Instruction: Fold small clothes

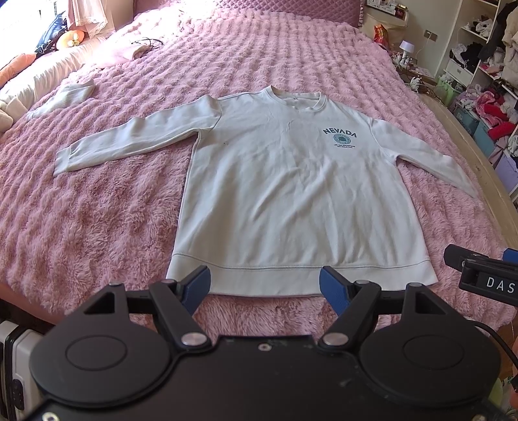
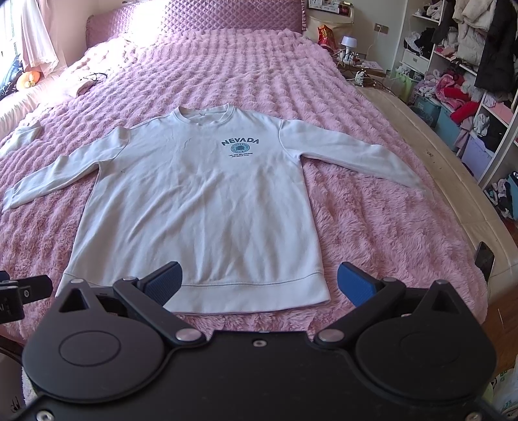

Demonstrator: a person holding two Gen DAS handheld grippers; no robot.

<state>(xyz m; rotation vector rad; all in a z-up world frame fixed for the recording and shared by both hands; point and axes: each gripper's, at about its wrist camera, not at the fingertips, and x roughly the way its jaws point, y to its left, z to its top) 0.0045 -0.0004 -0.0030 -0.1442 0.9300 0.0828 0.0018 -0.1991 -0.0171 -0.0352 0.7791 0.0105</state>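
Pink fluffy blanket (image 1: pixel 97 210) covers a wide bed, w/ a quilted pink headboard (image 2: pixel 233 16) at the far end and sunlight washing out the top left. Left hand-held gripper (image 1: pixel 264 290) hangs low at the near edge of the bed, level, pointing along the bed toward the headboard; jaws spread wide, nothing between them, blue pads framing the hem. Right hand-held gripper (image 2: pixel 259 283) sits just beside it at about the same height, also spread wide and empty, its right pad past the hem's right corner over the blanket. Each one shows at the edge of the other's view.

White sweatshirt (image 1: pixel 291 181) lies flat, front up, mid-bed, collar toward the headboard, hem nearest the grippers, both sleeves angled out and down. Dark "NEVADA" print w/ a round badge sits on the chest. Fabric looks soft, lightly creased; ribbed band at hem, cuffs, collar. Nothing lies on it.

Left of it, apart, a small white ribbed garment (image 1: pixel 64 97) lies on the blanket. Further back: a black cable (image 1: pixel 147 42), an orange plush toy (image 1: pixel 69 39) by the pillows. Right side: open shelves (image 2: pixel 459 81) crammed w/ clothes, a small white lamp (image 2: pixel 348 45) and a red snack bag (image 2: pixel 325 34) near the headboard. Dark phone-like slab (image 2: pixel 484 259) leans at the bed's padded right rim.
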